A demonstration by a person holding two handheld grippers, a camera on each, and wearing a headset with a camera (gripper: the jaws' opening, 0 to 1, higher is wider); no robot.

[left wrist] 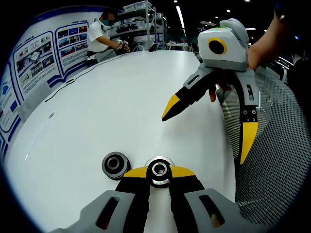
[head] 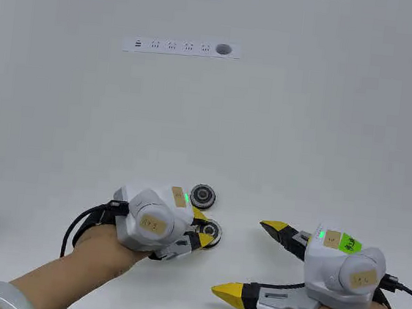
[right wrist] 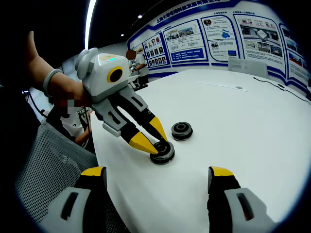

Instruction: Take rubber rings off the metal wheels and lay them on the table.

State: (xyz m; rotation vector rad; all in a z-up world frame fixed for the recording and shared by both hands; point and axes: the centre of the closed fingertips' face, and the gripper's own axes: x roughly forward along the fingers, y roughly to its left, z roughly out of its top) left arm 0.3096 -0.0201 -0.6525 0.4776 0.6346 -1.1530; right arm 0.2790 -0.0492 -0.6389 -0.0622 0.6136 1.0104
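The far wheel (head: 203, 196) lies flat and free on the white bench (head: 282, 133), near its front edge. It is a silvery metal hub with a dark centre hole, its black rubber ring (left wrist: 105, 165) not yet taken off. The near wheel (head: 210, 233), alike and also ringed, lies flat just beside it, not touching. The yellow jaw tips of the left tool (head: 201, 227) flank this wheel and touch its rim.

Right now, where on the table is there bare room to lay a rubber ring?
Bare: the stretch between power strip and far wheel; the gap between near wheel and right gripper. Crowded: around the left gripper, shut on that wheel.
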